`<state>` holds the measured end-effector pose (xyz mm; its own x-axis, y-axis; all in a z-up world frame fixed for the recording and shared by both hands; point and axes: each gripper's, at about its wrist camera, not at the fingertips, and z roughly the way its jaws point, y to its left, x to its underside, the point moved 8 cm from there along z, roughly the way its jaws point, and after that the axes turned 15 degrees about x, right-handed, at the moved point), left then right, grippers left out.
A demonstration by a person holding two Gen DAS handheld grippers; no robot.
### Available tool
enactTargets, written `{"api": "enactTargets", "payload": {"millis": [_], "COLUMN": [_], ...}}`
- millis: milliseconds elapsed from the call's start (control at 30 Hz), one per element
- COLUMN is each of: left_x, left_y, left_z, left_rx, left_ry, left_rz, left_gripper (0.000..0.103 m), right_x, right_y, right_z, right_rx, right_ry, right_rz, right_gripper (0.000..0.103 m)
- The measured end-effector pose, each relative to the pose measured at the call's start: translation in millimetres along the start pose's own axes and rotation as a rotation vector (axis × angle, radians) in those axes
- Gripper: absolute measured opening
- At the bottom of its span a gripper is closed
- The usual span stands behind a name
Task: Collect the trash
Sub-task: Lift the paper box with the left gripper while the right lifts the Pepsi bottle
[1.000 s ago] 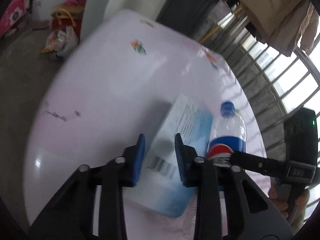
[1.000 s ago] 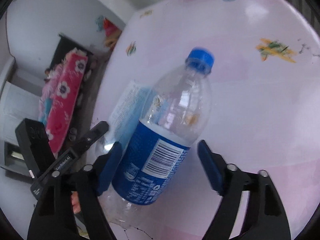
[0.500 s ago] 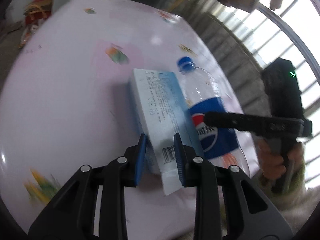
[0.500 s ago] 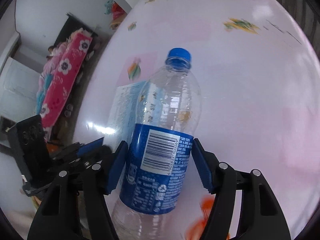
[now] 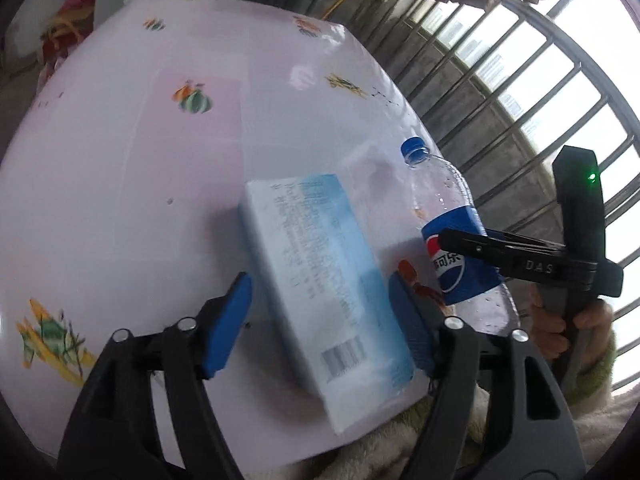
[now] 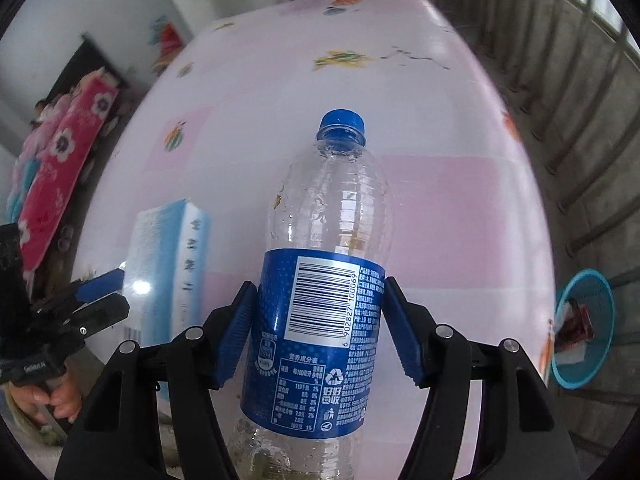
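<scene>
A pale blue and white carton (image 5: 316,264) lies flat on the pink table (image 5: 120,200) near its front edge. My left gripper (image 5: 320,296) straddles it; its jaws are opening, and there is a gap between each blue pad and the carton's sides. An empty clear bottle (image 6: 332,208) with a blue cap and blue label stands tilted to the carton's right. My right gripper (image 6: 320,308) is shut on its label, both pads pressing. In the right wrist view the carton (image 6: 168,264) and left gripper (image 6: 100,292) show at the left.
A teal bin (image 6: 584,328) holding wrappers stands on the floor off the table's right edge. Window bars (image 5: 520,80) run along that side. A red flowered blanket (image 6: 60,160) lies beyond the table's left side. A hand (image 5: 556,320) grips the right tool.
My left jaws, narrow on the carton before, have spread wide and let it go onto the table. My right jaws closed onto the bottle, and both tools swung across the table.
</scene>
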<state>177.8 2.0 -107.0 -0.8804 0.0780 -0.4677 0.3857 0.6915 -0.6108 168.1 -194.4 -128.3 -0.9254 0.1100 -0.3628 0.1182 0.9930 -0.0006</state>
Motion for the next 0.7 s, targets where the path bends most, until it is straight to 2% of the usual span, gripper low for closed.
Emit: {"api": "enactTargets", "payload": {"millis": [67, 167, 367, 467, 700], "left_x": [-6.5, -12.8, -11.4, -10.6, -10.9], "left_y": [-1.0, -1.7, -10.9, -11.8, -4.5], "left_z": [5.7, 19.1, 34.0, 39.2, 35.0], "left_rx": [-0.023, -0.104, -0.176, -0.192, -0.173], "left_ry": [0.007, 0.014, 0.023, 0.028, 0.025], "left_rz": [0.016, 0.031, 0.126, 0.158, 0.167], "left_gripper": [0.076, 0.076, 0.076, 0.076, 0.075], "right_x": [-0.6, 2.8, 4.4, 3.0, 5.2], "right_y": [-0.7, -8.7, -4.0, 1.5, -0.5], "right_z": [0.5, 2.0, 17.2, 17.3, 15.7], "right_rx": [-0.001, 0.004, 0.013, 0.017, 0.014], "right_ry": [0.0, -0.002, 0.019, 0.005, 0.004], "right_rz": [0.017, 0.045, 0.048, 0.045, 0.025], "right_gripper": [0.063, 0.068, 0.071, 0.071, 0.068]}}
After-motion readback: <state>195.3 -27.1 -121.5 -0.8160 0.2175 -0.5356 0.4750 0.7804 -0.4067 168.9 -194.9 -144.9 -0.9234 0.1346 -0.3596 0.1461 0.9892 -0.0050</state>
